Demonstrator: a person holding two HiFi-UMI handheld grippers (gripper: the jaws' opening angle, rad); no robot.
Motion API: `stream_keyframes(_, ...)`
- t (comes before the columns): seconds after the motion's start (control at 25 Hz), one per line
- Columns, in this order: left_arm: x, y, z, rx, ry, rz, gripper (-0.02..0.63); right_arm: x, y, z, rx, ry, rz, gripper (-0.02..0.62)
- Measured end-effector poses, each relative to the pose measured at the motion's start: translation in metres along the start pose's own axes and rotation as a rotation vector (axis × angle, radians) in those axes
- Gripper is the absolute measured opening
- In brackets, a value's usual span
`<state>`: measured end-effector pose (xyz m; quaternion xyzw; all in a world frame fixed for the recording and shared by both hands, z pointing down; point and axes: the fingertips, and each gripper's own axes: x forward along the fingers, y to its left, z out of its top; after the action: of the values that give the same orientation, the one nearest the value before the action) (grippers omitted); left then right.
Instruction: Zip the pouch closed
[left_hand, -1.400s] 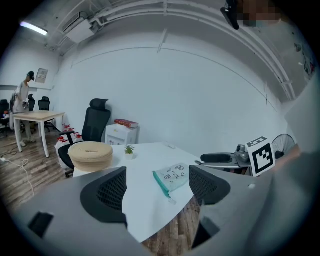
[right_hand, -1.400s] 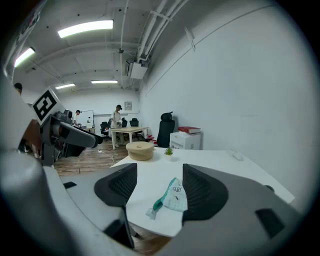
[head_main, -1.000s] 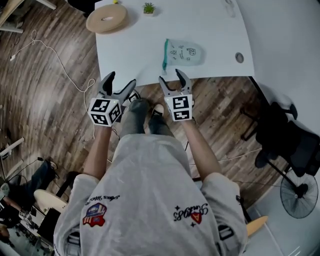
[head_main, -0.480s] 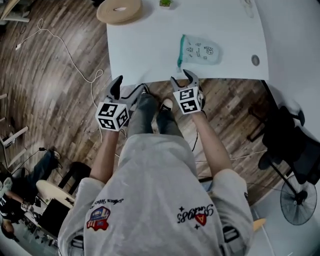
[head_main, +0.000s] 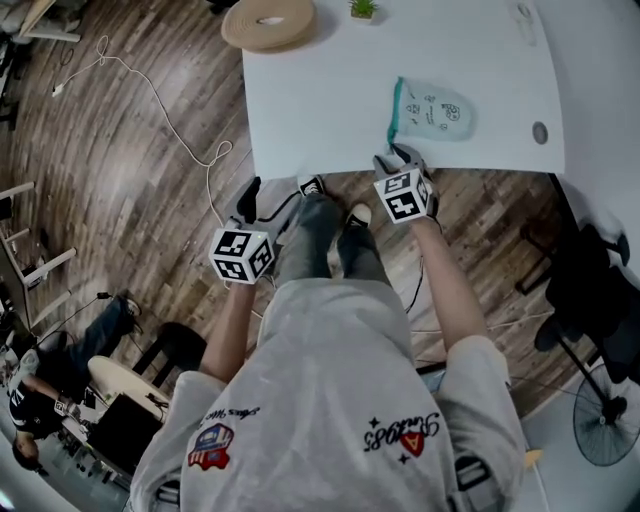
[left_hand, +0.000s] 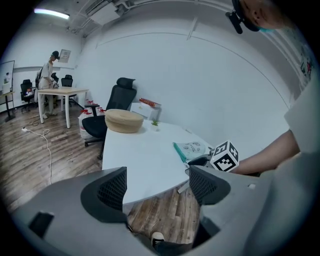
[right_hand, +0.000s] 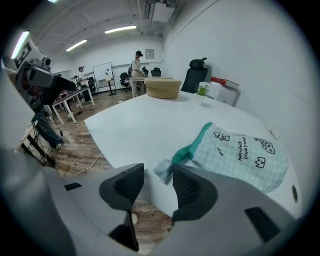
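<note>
The head view's top edge cuts off the plant (head_main: 364, 7) at the desk's (head_main: 300, 110) far edge, the print on the pouch (head_main: 432, 112) is too small to read there, and the right gripper (right_hand: 157, 181) covers the pouch's near corner in its own view.

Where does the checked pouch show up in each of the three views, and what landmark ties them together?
Head view: pouch upper right, on the white table, toward the person's side.
Left gripper view: pouch small, right of centre, by the table's edge.
Right gripper view: pouch large, right of centre, teal end leftward.
Shared landmark: round tan box at the table's far end.
</note>
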<state>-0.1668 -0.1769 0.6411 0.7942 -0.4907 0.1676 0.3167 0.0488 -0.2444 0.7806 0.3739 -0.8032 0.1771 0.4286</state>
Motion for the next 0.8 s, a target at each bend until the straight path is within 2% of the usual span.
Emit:
stream_keyframes(0.16,-0.003,0.004,-0.007,-0.019,0.006,0.004,0.387,0.002,0.006,0.0,0.003,0.006,0.03,0.139)
stream_keyframes(0.52,0.0,0.008,-0.007,-0.024,0.017,-0.019,0.387,0.006,0.012,0.001,0.073,0.016,0.033,0.04)
stream_keyframes(0.8,-0.006,0.006,-0.008,-0.024,0.014,-0.027,0.387,-0.008,0.011,0.003,0.185,-0.026,0.061,0.017)
